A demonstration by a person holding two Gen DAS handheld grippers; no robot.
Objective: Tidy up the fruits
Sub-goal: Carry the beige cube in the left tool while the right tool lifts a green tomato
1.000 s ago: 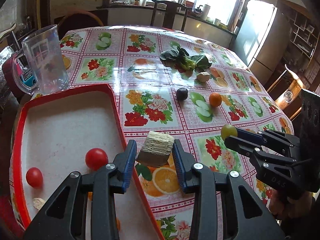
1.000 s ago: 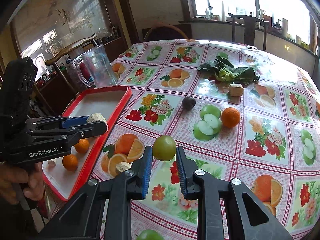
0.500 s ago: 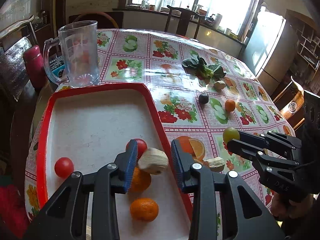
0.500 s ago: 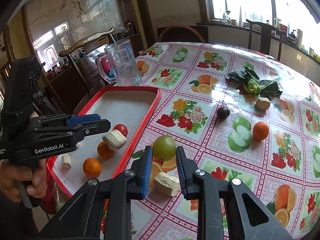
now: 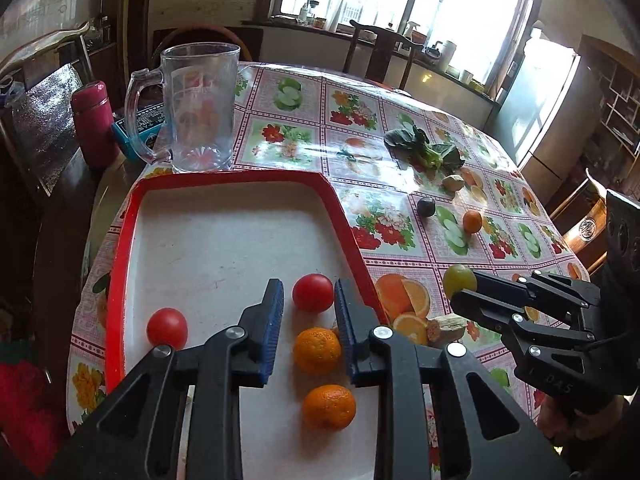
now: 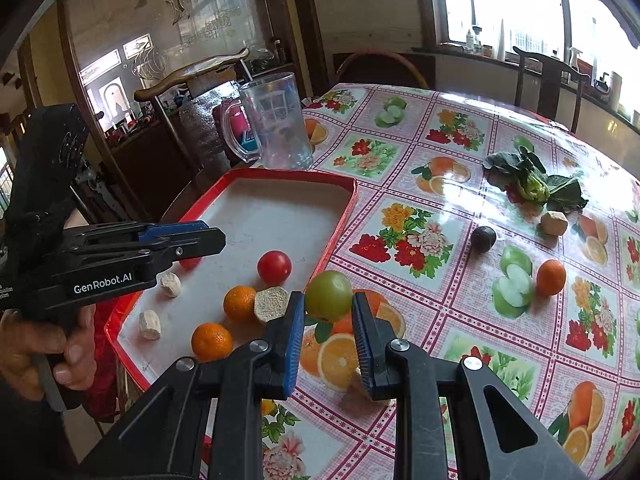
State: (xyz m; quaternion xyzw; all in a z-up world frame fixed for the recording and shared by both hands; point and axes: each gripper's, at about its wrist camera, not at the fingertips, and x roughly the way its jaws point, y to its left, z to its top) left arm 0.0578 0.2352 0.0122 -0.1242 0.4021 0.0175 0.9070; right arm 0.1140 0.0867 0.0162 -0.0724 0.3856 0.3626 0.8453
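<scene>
Right hand-held gripper [image 6: 328,334]: clamped on a round green fruit [image 6: 329,296], held above the desk just outside the near right rim of the tray.
Left hand-held gripper [image 5: 309,324]: jaws parted, nothing between them, poised over the tray's near end.
Step in hand: carrying the green fruit across to the tray; likely about midway through the sorting.
Next move: calls for shifting left over the red rim, lowering onto a bare patch, then releasing; room needed beside the left hand-held gripper.
Red-rimmed white plastic tray [image 6: 280,216]: on the desk's near left corner, holding two red tomatoes [image 5: 313,293], two small orange mandarins [image 5: 317,351] and pale beige cut chunks [image 6: 271,305].
In the way: the mandarins and one beige chunk crowd the near right of the tray; far half bare.
Desk [image 6: 460,152]: flowered oilcloth; a beige chunk [image 5: 446,327] lies just outside the tray.
Still out, mid-desk: a dark round plum-like fruit [image 6: 483,238], another orange mandarin [image 6: 551,277], a beige lump [image 6: 554,223].
Farther: leafy green vegetable [image 6: 532,184]; clear plastic handled jug [image 5: 196,108] behind the tray.
</scene>
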